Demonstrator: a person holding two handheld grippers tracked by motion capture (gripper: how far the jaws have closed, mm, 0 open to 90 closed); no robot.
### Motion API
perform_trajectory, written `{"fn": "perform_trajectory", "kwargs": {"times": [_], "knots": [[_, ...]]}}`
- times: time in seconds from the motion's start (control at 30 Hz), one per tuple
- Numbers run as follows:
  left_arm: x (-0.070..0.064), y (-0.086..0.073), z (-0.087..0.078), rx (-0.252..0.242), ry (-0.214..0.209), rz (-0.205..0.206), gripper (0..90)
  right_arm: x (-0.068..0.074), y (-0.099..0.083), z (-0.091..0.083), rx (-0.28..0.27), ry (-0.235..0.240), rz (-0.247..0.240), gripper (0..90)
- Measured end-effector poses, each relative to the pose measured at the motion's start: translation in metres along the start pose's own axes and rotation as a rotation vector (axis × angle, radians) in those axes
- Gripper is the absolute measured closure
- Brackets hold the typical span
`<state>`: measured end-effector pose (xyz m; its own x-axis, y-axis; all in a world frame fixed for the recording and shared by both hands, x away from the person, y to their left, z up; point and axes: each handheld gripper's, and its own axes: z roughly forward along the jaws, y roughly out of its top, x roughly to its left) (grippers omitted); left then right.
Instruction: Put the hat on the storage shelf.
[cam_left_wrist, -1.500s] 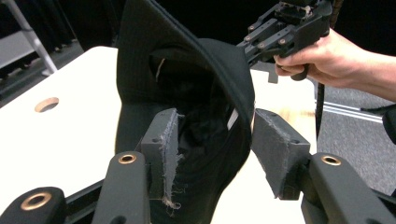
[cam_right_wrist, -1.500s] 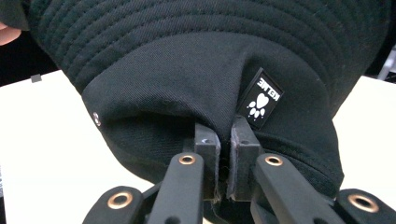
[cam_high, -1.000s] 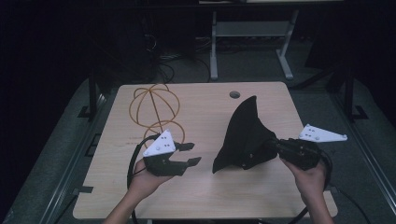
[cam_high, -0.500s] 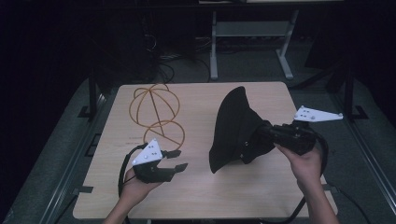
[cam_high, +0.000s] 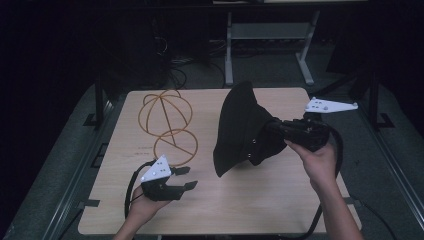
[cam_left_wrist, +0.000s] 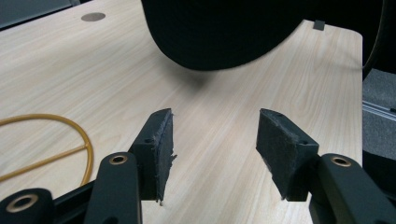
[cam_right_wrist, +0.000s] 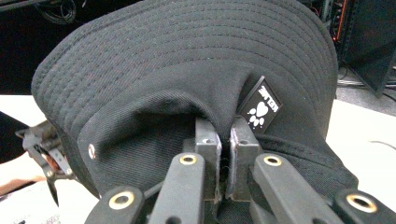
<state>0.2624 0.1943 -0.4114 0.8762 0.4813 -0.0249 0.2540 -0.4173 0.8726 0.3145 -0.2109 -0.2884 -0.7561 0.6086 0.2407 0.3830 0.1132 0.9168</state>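
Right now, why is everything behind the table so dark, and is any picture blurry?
In the high view, light falls on the table while the room behind stays nearly black. In the left gripper view, the black hat looks soft and throws a faint shadow on the wood. In the right gripper view, the stitching is sharp and the background is blurred.

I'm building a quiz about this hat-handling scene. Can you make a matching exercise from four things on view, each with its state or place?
Things:
1. black hat
2. left gripper
3. right gripper
4. orange wire stand

States or places:
A. standing on the table, far left side
B. fingers apart, holding nothing
C. lifted above the table
D. fingers pinched shut on cloth

Pairs: 1-C, 2-B, 3-D, 4-A
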Motion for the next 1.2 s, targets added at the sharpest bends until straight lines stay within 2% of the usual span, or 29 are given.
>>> {"fn": "perform_trajectory", "kwargs": {"times": [0.33,0.43,0.5,0.7,0.87,1.0,1.2], "knots": [[-0.003,-0.007,0.009,0.022,-0.008,0.016,40.7,0.009,0.035,0.014,-0.015,0.019,-0.022,85.0],[-0.004,-0.007,0.01,0.019,-0.012,0.019,39.9,0.01,0.04,0.016,-0.015,0.021,-0.028,85.0],[-0.003,-0.007,0.01,0.019,-0.013,0.019,39.1,0.014,0.05,0.023,-0.012,0.033,-0.037,84.9],[-0.003,-0.01,0.011,0.022,-0.013,0.026,38.6,0.017,0.061,0.036,-0.011,0.049,-0.044,84.9],[-0.006,-0.012,0.01,0.013,-0.02,0.015,38.0,0.021,0.073,0.048,-0.015,0.065,-0.049,84.9],[-0.006,-0.015,0.011,0.027,-0.02,0.035,37.5,0.026,0.088,0.06,-0.013,0.084,-0.057,84.9],[-0.006,-0.016,0.012,0.02,-0.028,0.023,37.4,0.029,0.098,0.071,-0.011,0.102,-0.061,84.9]]}}
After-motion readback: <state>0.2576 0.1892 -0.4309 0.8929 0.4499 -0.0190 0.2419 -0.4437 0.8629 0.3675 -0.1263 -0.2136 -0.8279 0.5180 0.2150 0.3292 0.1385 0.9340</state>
